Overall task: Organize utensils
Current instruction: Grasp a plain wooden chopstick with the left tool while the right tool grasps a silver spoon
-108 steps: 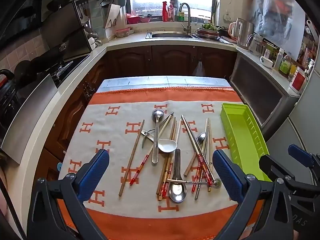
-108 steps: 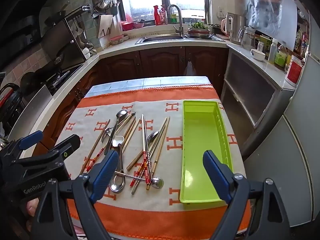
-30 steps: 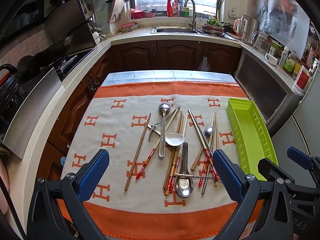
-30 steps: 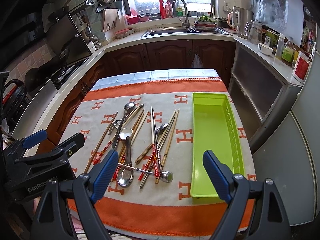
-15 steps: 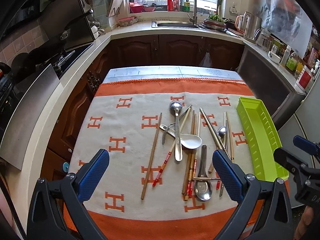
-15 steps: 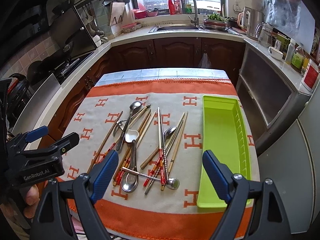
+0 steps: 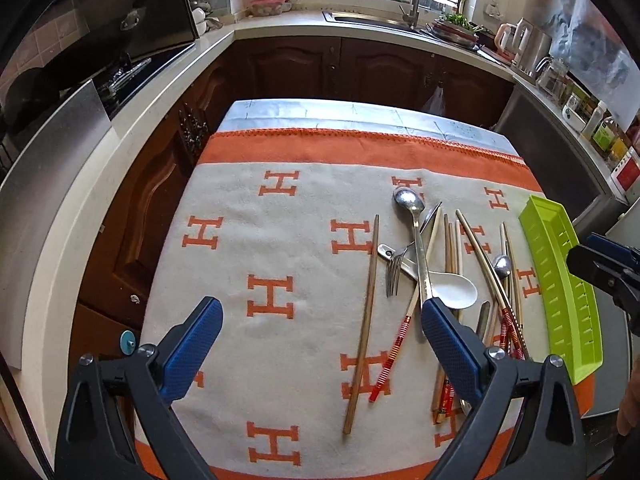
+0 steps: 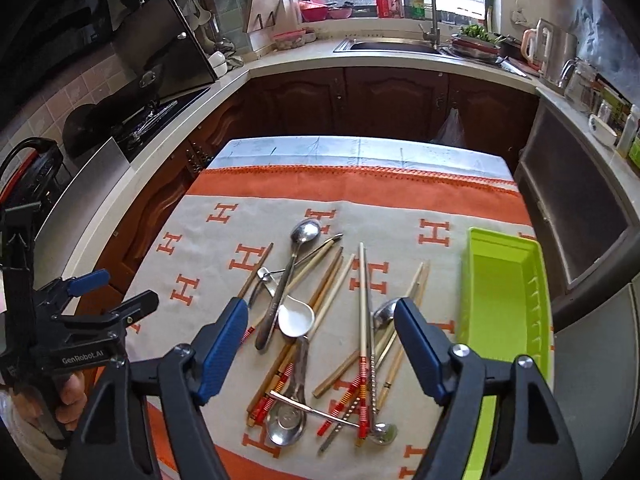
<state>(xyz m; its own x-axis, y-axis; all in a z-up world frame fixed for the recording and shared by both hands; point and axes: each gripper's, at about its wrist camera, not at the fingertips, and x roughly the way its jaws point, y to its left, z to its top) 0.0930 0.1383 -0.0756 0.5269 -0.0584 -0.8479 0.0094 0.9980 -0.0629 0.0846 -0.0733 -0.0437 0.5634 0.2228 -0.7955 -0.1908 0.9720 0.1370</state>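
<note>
Kitchen tabletop [image 8: 280,216]: thin, stiff, slippery chopsticks [image 8: 362,300] need a mid-shaft pinch; my right tool [image 8: 320,344] is closing, nothing held; left tool [image 7: 320,344] wide.

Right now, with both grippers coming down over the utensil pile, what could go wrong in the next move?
1. The right gripper has its jaws closing over crossed chopsticks and spoons; nothing is between the pads yet, and it could catch several pieces or drag the pile.
2. The white spoon lies under a long metal spoon; lifting either may flip the other.
3. The green tray sits near the table edge; a nudge might push it off.
</note>
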